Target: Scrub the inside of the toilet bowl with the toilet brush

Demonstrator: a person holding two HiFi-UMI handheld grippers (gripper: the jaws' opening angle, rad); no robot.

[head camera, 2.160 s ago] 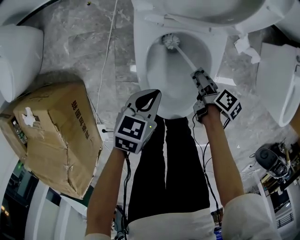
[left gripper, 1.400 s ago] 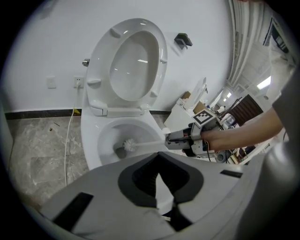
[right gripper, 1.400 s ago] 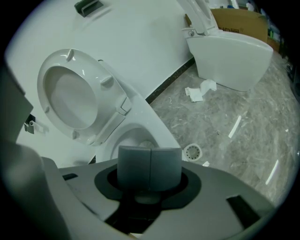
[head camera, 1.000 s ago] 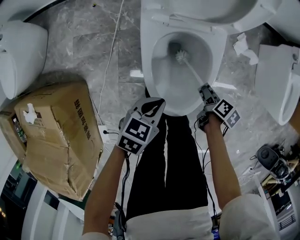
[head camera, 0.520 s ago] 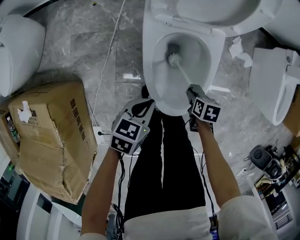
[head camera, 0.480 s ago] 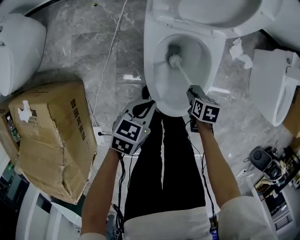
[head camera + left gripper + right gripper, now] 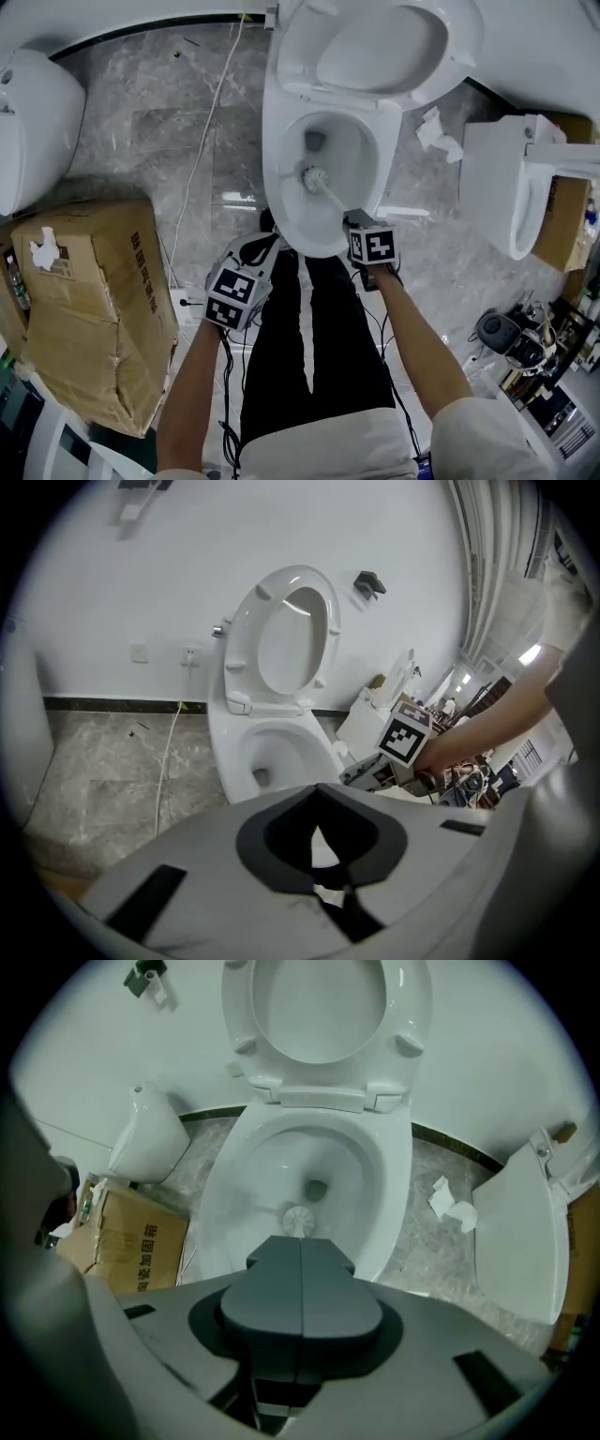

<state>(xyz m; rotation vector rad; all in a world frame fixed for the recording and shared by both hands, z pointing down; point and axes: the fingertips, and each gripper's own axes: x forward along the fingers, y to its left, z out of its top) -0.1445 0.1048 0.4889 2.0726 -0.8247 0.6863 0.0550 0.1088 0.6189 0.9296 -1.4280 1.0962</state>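
Grey marbled floor [image 7: 169,131] spreads under everything, and on it stands the white toilet [image 7: 275,159], its seat and lid [image 7: 375,47] tipped up against the wall. A dented brown cardboard box [image 7: 89,300] printed with dark characters sits well to the left of the bowl, with a rounded white fixture [image 7: 33,122] beyond it. A second white toilet [image 7: 502,187] stands to the right. The person's black trousers [image 7: 314,347] show just below the bowl's front edge. The left gripper [image 7: 267,244] hangs beside that front rim, outside the bowl; its curved jaws meet at the tips and nothing is between them. The right gripper [image 7: 301,1246] points down over the front of the bowl, its dark pads pressed together along one seam and clamped on the handle of the toilet brush [image 7: 326,190]. The brush's round white head lies inside the bowl, just short of the drain hole. A thin white cable [image 7: 202,141] trails across the floor at left, and crumpled white paper [image 7: 436,131] lies between the two toilets.
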